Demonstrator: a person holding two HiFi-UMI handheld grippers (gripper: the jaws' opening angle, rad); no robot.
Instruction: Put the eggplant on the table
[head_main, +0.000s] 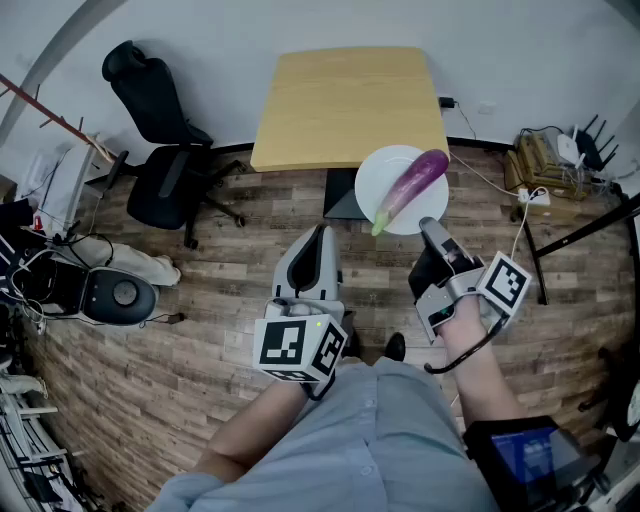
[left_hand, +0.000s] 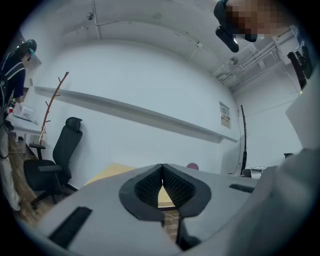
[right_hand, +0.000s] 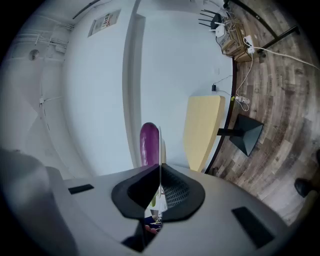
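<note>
A purple eggplant (head_main: 412, 183) with a green stem lies on a white plate (head_main: 375, 180). The plate hangs in the air just in front of the near edge of the light wooden table (head_main: 345, 105). My right gripper (head_main: 430, 228) is shut on the plate's near rim. In the right gripper view the plate (right_hand: 159, 145) shows edge-on between the jaws, with the eggplant (right_hand: 148, 142) beside it and the table (right_hand: 202, 125) beyond. My left gripper (head_main: 318, 235) is held level to the left of the plate, shut and empty. Its jaws meet in the left gripper view (left_hand: 161, 175).
A black office chair (head_main: 160, 150) stands left of the table. The table's black base (head_main: 345, 195) sits on the wood floor under the plate. Cables and a router (head_main: 560, 160) lie at the right by a black frame. A round grey device (head_main: 110, 295) is at the left.
</note>
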